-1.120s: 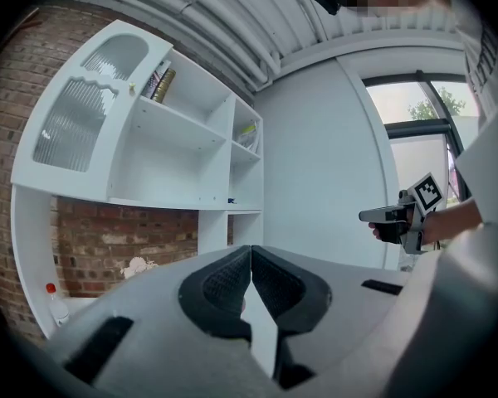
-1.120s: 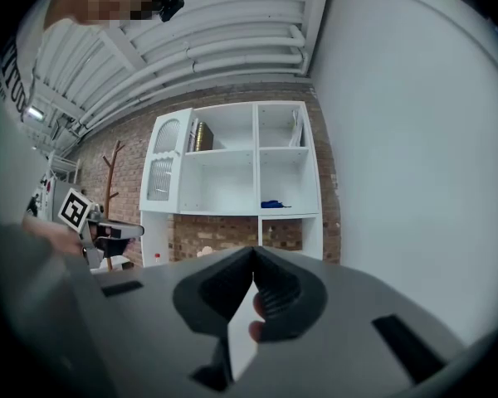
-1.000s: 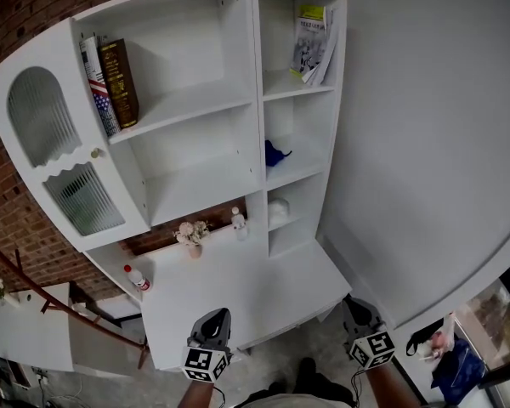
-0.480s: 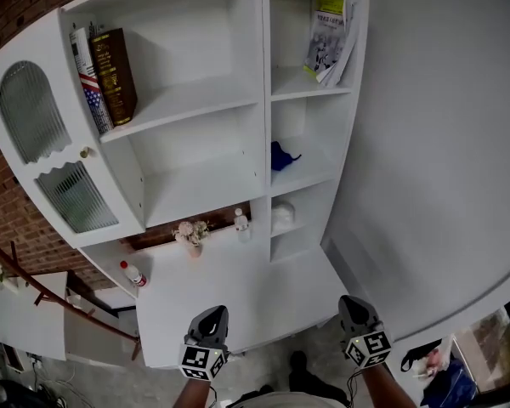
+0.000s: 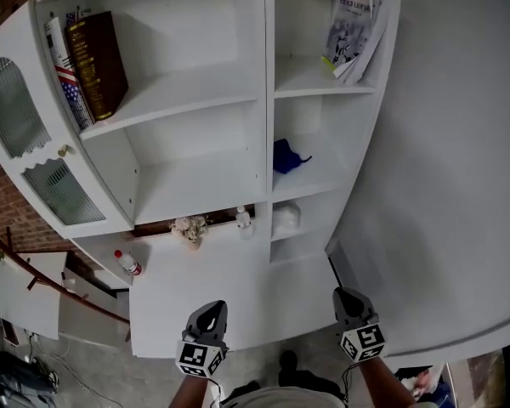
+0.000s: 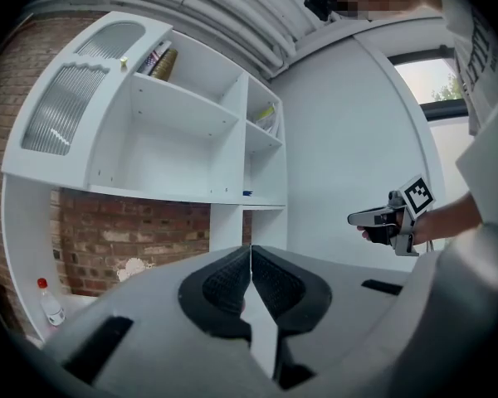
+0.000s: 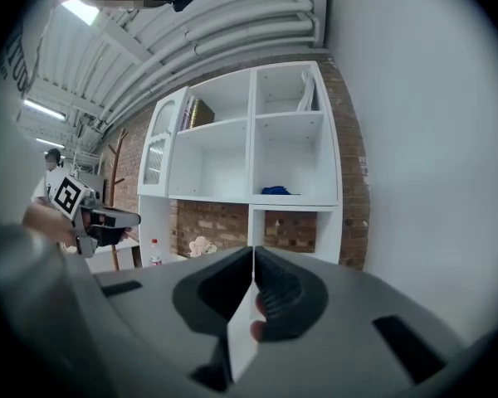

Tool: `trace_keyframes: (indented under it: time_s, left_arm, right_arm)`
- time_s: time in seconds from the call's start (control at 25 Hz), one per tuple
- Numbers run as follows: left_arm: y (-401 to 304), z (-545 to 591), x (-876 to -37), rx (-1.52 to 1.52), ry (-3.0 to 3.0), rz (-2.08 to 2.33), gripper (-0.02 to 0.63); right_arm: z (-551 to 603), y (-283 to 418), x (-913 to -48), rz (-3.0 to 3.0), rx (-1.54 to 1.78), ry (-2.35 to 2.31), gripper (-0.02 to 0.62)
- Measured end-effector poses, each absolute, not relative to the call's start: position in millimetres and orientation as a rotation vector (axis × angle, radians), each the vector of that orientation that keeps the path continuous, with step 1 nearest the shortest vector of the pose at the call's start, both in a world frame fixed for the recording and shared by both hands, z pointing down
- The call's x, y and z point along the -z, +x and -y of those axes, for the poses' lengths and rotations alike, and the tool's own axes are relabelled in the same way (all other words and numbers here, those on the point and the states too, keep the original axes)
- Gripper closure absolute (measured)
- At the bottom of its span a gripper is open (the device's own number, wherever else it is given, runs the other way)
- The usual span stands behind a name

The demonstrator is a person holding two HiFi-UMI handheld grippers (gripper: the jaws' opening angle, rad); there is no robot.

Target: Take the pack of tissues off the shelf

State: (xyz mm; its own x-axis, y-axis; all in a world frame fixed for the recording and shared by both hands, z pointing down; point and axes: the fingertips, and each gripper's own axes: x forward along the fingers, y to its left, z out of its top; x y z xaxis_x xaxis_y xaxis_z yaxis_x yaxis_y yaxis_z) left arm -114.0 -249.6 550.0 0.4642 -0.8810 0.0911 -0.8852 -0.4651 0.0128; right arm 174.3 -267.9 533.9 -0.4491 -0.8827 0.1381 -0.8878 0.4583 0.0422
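**A:** Where is the pack of tissues (image 5: 285, 218)?

**B:** In the shelf (image 5: 195, 100), in its narrow right column, third compartment from the top. It looks white and soft and lies alone there, with nothing touching it.

**A:** And the grippers?

**B:** Both hang in front of the shelf, well apart from it, at the near edge of its desk top (image 5: 204, 287). The left gripper (image 6: 251, 264) has its jaws pressed together with nothing between them. The right gripper (image 7: 253, 259) is clenched the same way and is just as empty. Each points roughly level toward the shelf.

**A:** Which one is on the pack's side?

**B:** The right one. It is in front of the shelf's right column, and the left one faces the wide left half.

**A:** What else does the shelf carry?

**B:** A crumpled blue thing (image 5: 287, 157) lies one compartment above the pack. I cannot tell what it is. At the top of the same column, thin magazines (image 5: 354, 28) lean against the side wall. On the shelf's upper left board, books (image 5: 93, 62) stand upright at the left end. Further left is a cabinet door (image 5: 34, 155) with ribbed glass.

**A:** And on the desk top?

**B:** At the back, a small white bottle (image 5: 243, 218) stands just beside the shelf's divider. A little vase of pale flowers (image 5: 189, 228) is to its left, and a red-capped bottle (image 5: 126, 263) stands at the far left end.
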Motion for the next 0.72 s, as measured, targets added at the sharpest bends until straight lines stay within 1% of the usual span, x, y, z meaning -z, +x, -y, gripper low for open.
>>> trace_keyframes:
  time_s: [0.44,0.72]
  left_arm:
    - [-78.9,282.2,-569.2,-0.176,2.543,1.674,0.58]
    - [-59.9,298.8,-577.8,-0.166,2.492,1.739,0.58]
  right_arm:
    - [365.6,180.8,-553.0,2.585,0.008,1.318,0.566]
    - [415.1,172.0,-574.4,2.577,0.06,1.143,0.566]
